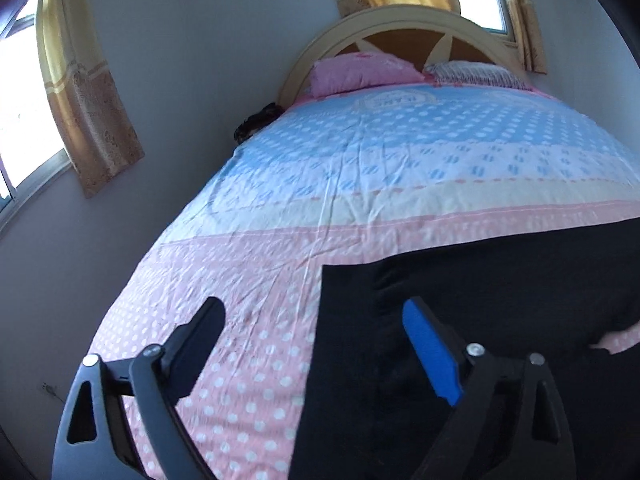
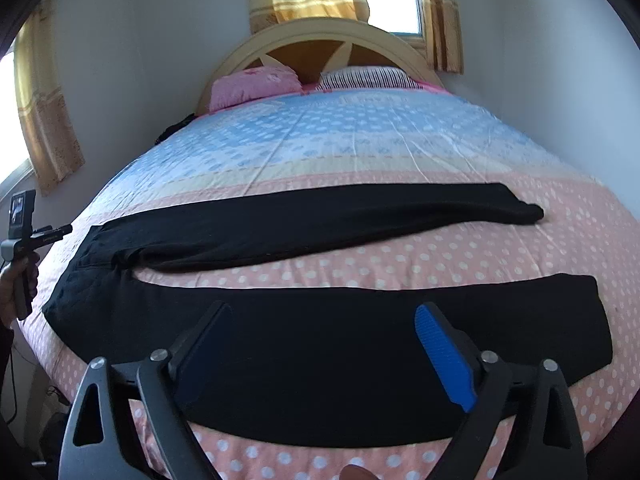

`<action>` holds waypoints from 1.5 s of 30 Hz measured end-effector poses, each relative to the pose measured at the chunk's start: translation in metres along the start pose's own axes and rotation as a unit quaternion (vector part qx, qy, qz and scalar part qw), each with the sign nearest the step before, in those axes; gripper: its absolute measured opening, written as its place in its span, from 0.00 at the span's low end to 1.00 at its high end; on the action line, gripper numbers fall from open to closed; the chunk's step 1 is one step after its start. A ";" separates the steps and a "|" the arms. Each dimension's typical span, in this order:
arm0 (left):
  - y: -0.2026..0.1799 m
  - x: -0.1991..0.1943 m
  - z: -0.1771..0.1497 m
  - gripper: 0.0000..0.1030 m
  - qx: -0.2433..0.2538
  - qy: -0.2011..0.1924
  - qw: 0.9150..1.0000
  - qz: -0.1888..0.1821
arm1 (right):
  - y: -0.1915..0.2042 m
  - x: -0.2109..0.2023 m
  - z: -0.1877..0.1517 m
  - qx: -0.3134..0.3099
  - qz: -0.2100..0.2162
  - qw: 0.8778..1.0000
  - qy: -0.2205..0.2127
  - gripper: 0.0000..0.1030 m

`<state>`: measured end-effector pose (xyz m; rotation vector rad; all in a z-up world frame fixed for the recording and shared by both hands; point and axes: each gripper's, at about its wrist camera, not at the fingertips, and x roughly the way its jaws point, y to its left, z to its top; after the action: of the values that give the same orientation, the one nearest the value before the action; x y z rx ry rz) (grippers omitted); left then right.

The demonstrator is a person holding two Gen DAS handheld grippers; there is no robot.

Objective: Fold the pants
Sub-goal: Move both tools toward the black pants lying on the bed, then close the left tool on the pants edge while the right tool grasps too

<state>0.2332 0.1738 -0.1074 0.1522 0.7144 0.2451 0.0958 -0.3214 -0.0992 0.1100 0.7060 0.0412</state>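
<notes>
1. Plainly, the black pants [image 2: 320, 320] lie flat on the polka-dot bedspread [image 2: 400, 256], their long axis running left to right across the right wrist view, with the two legs spread apart: one leg crosses the middle of the frame, the other the lower part.
2. The right gripper [image 2: 324, 320] hangs over the nearer leg, jaws wide apart with nothing between them; the cloth lies below and just ahead of the fingertips, toward the leg's right half.
3. The left gripper [image 1: 312, 320] also has its jaws apart and empty. In its view the pants' straight waist edge runs up the lower middle of the frame, between the two fingers, with the black cloth filling the lower right.
4. The left gripper shows again at the left edge of the right wrist view, beside the waist end.
5. Judged from this, each hand is nearest its own end: left to the waist, right to the near leg's hem side.
</notes>
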 end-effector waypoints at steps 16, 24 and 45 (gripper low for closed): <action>0.004 0.101 0.007 0.43 -0.034 0.100 0.988 -0.115 | -0.097 0.052 0.051 0.021 -0.072 0.996 0.043 0.73; 0.005 0.103 0.009 0.26 -0.030 0.099 0.986 -0.134 | -0.155 0.072 0.079 0.077 -0.094 0.991 0.048 0.73; -0.013 0.113 0.016 0.27 0.010 0.103 0.990 -0.093 | -0.282 0.177 0.141 0.149 -0.116 0.976 0.107 0.73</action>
<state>0.3290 0.1915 -0.1692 0.0799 0.9307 0.0753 0.3221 -0.6001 -0.1388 0.3132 0.9347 -0.2820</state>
